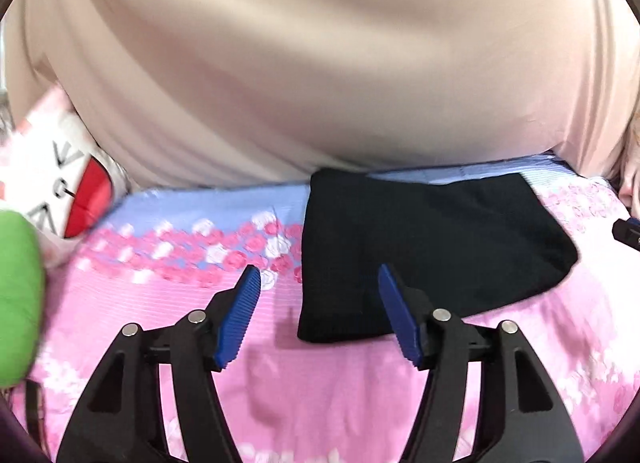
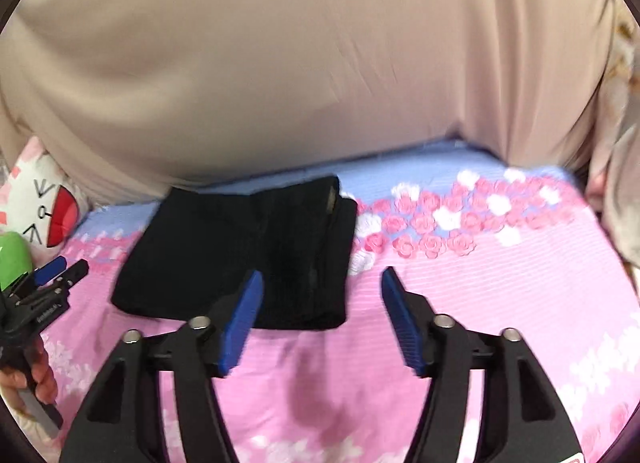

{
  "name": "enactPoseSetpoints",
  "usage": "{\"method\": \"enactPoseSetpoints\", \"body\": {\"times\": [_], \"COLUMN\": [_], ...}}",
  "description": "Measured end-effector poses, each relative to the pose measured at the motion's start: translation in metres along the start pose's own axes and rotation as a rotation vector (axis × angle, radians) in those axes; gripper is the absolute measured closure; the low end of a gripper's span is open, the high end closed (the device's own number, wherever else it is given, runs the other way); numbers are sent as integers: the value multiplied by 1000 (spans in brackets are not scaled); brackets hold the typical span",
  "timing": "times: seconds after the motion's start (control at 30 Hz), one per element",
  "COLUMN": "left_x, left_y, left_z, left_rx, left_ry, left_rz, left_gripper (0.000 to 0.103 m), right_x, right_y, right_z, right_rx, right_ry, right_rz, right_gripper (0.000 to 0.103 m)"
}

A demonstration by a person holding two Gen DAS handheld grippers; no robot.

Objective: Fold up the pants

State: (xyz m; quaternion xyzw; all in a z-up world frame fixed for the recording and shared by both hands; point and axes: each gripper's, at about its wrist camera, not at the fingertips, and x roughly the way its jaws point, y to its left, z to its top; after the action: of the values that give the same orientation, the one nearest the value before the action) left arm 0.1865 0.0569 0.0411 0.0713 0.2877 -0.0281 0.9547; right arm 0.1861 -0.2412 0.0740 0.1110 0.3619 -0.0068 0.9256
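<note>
The black knit pants [image 1: 420, 247], already folded into a compact rectangle, are lying flat on the pink and blue rose-printed bedsheet [image 1: 320, 391], toward its far edge, just in front of the person's beige shirt [image 1: 320, 63]. Folding is looking essentially finished. The left gripper [image 1: 318, 283] and right gripper [image 2: 322, 287] are both hovering above the near edge of the bundle, jaws spread apart and holding nothing. The next move is probably only a final tidy or drawing both grippers clear.
</note>
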Motion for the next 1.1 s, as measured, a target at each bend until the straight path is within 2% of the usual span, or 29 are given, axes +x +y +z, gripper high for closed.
{"method": "enactPoseSetpoints", "body": {"times": [0.03,0.1,0.17,0.23,0.37,0.5,0.63,0.8,1.1], "left_x": [-15,-40,-59,-78,-106,-126,-139,-140,-139], "left_y": [-2,-4,-4,-4,-3,-1,0,-3,-8], "left_z": [-1,-2,-4,-8,-16,-29,-43,-62,-81], "left_rx": [0,-12,-25,-39,-48,-53,-66,-71,-72], "left_ry": [-6,-19,-26,-31,-57,-64,-68,-50,-51], "left_rz": [7,-4,-9,-21,-7,-10,-5,1,-11], "left_gripper": [37,34,34,33,30,23,22,22,18], "right_x": [-16,-39,-61,-81,-109,-128,-143,-150,-145], "right_y": [7,16,28,37,46,52,54,62,66], "right_z": [-3,-8,-14,-22,-39,-59,-78,-104,-128], "right_rx": [2,-10,-25,-36,-24,-23,-10,-42,-27], "right_ry": [-27,-63,-106,-137,-151,-154,-164,-181,-134], "right_rz": [1,-1,-24,-29,-7,-15,-22,-73,-54], "right_gripper": [35,32,25,25,25,22,19,18,18]}}
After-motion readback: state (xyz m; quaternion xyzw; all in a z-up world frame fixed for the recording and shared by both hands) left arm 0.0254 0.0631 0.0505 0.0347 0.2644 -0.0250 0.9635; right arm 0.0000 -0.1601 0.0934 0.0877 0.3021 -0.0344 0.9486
